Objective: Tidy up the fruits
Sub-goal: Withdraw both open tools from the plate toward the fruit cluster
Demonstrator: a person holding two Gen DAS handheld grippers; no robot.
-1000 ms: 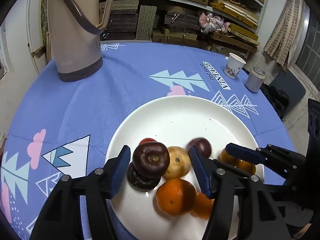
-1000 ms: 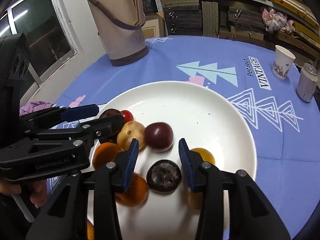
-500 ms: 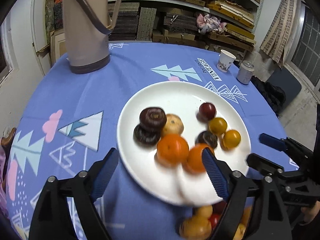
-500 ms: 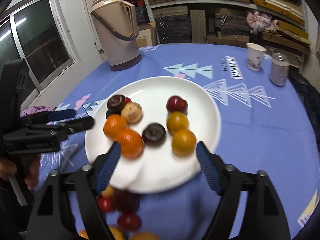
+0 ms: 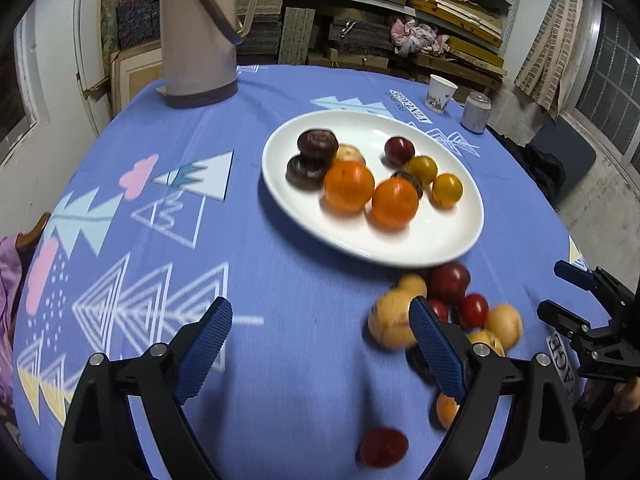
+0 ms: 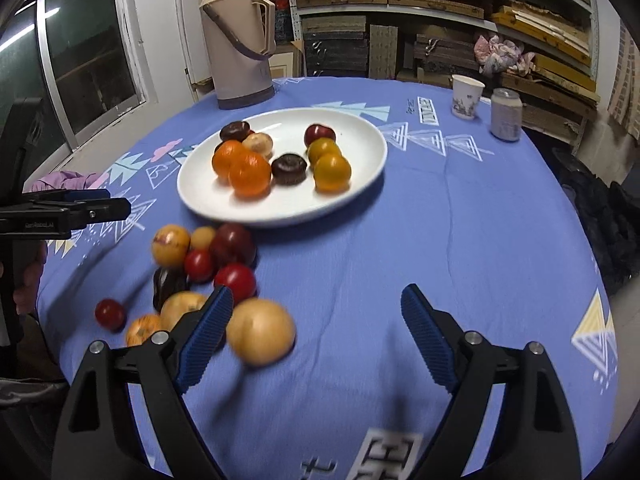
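A white plate (image 5: 452,236) (image 6: 360,184) on the blue tablecloth holds two oranges (image 5: 348,186) (image 6: 248,172), dark purple fruits (image 5: 316,144), a red plum (image 5: 398,150), two yellow fruits (image 6: 332,172) and a tan one. A loose pile of tan, red and dark fruits (image 5: 452,308) (image 6: 200,264) lies on the cloth in front of the plate, with a large tan fruit (image 6: 260,336) nearest. My left gripper (image 5: 320,344) is open and empty, left of the pile. My right gripper (image 6: 314,336) is open and empty, just right of the large tan fruit.
A beige thermos jug (image 5: 200,32) (image 6: 240,36) stands at the back left. A paper cup (image 5: 440,92) (image 6: 466,96) and a drink can (image 5: 476,112) (image 6: 506,114) stand at the back right. The table edge drops off at the right. Shelves of stacked boards stand behind.
Both grippers have pulled back and up from the plate and opened wide. The loose pile of fruit in front of the plate has come into view.
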